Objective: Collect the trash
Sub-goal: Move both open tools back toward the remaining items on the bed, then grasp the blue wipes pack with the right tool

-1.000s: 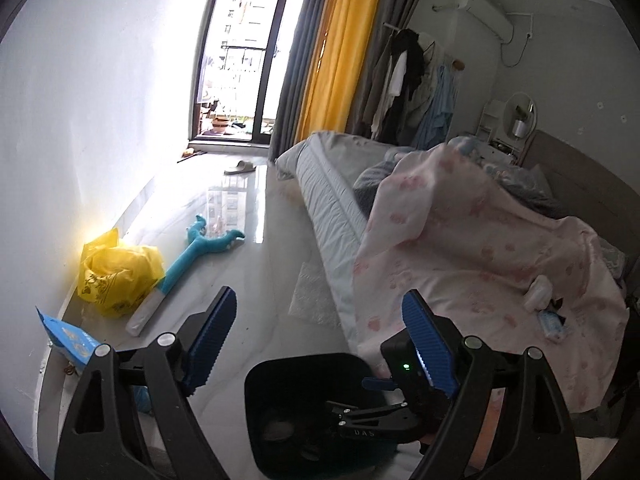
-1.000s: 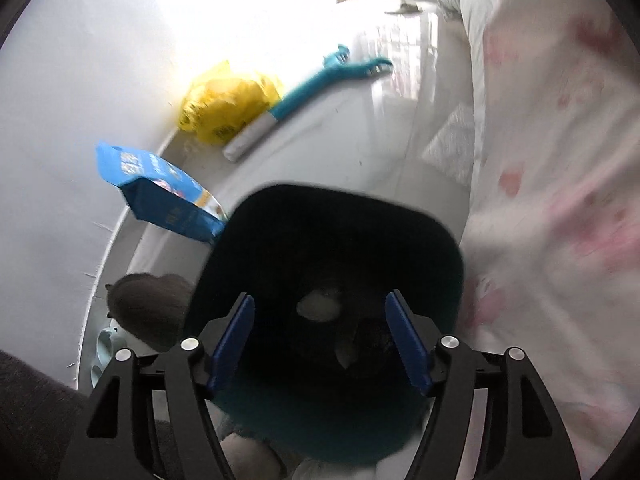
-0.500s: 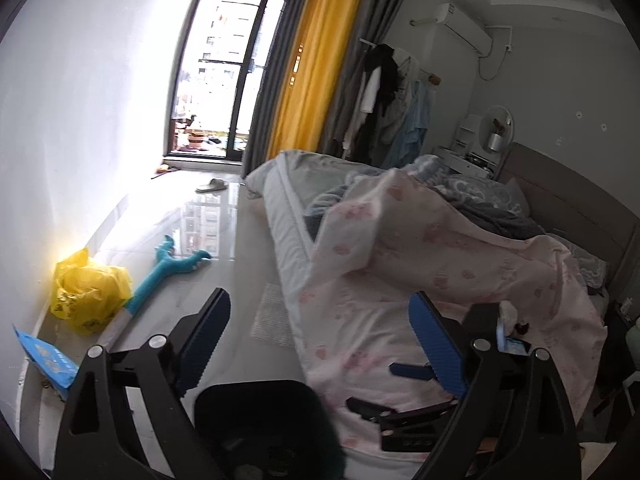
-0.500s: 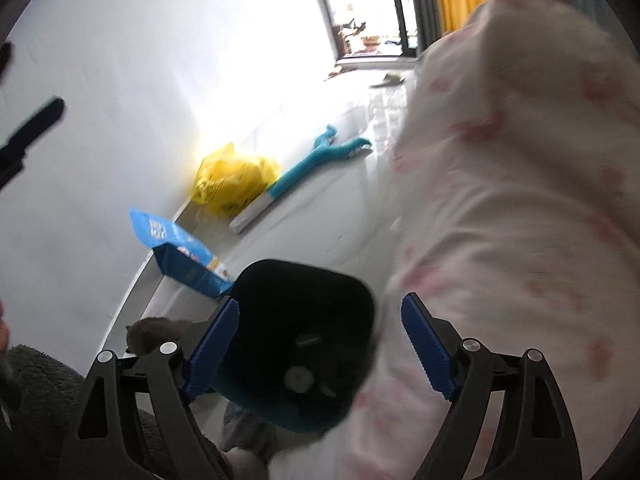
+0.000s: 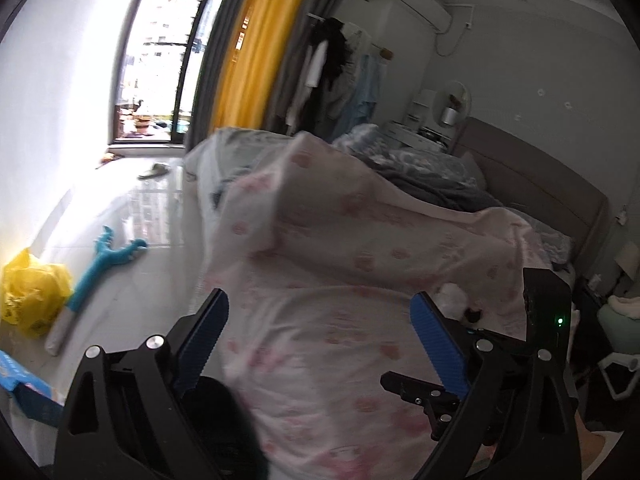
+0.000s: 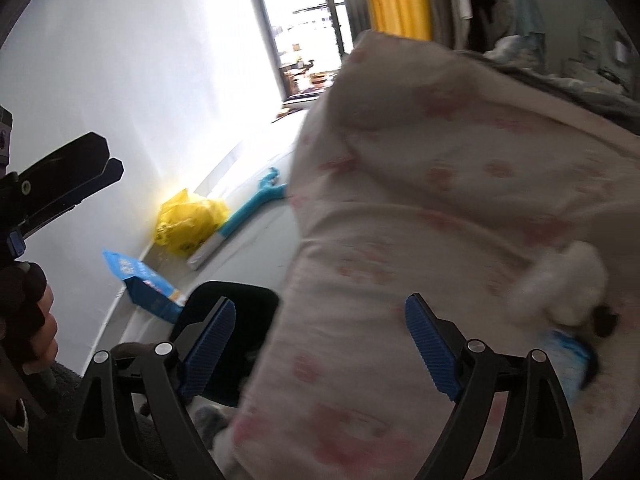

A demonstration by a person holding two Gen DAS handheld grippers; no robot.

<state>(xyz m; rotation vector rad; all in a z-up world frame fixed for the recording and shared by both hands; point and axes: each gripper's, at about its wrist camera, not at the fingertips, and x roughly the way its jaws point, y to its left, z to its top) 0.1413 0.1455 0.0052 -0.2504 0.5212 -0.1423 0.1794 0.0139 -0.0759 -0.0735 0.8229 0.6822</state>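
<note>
A crumpled white tissue (image 5: 452,294) lies on the pink flowered blanket (image 5: 340,280) of the bed. In the right wrist view the tissue (image 6: 568,280) is at the right, with a small dark scrap (image 6: 604,316) and a blue packet (image 6: 568,356) just below it. The black bin (image 6: 228,320) stands on the floor beside the bed, low in the left wrist view (image 5: 224,420). My left gripper (image 5: 320,304) and my right gripper (image 6: 320,306) hang over the blanket, jaws opening, nothing between them. One left finger (image 6: 80,164) shows at the far left.
On the floor by the white wall lie a yellow plastic bag (image 5: 34,296), a teal claw-ended stick (image 5: 100,268) and a blue carton (image 6: 148,284). A balcony door (image 5: 160,60), yellow curtain, hung clothes (image 5: 336,64) and a headboard (image 5: 532,184) lie beyond.
Both views have swung up and right, from the black bin to the bed. The bin has slid to the lower left. Both pairs of jaws stand wider apart.
</note>
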